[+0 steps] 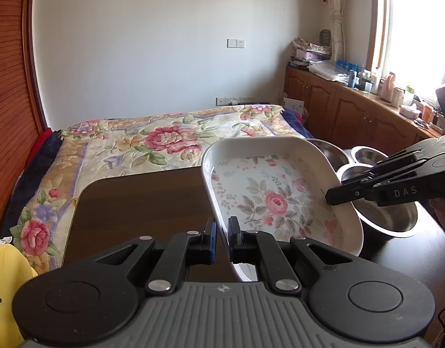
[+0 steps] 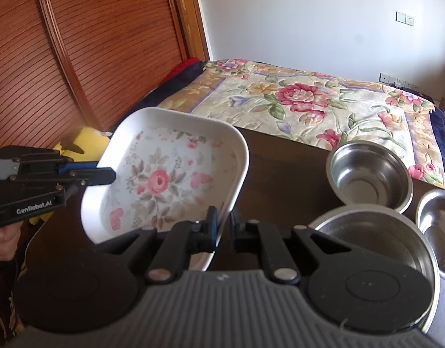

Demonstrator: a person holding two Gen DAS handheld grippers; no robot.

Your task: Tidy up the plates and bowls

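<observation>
White ceramic with a pink rose print: a rectangular floral dish (image 1: 268, 191) is being held tilted above the dark wooden counter (image 1: 141, 203), near its edge facing the bed (image 1: 153, 142). The left claw (image 1: 221, 233) is pinching the dish's rim on one side, with the rim sitting between its blue pads. The right claw (image 2: 224, 226) is reaching the opposite rim; its left finger is lying against the rim, but whether it is clamping cannot be told.

Writing is showing on the tools. In the left wrist view the right claw's arm is reading "DAS". In the right wrist view the left claw's body is reading "GenRobot.AI", and part of a hand (image 2: 3, 240) is gripping its handle.

Three steel bowls (image 2: 370, 174) are sitting by the counter's right edge, seen fully only from the right wrist. Only that view is showing a yellow plush toy (image 2: 83, 142) beside the slatted wardrobe. Only the left wrist view is showing the window and a cluttered cabinet (image 1: 367, 110).
</observation>
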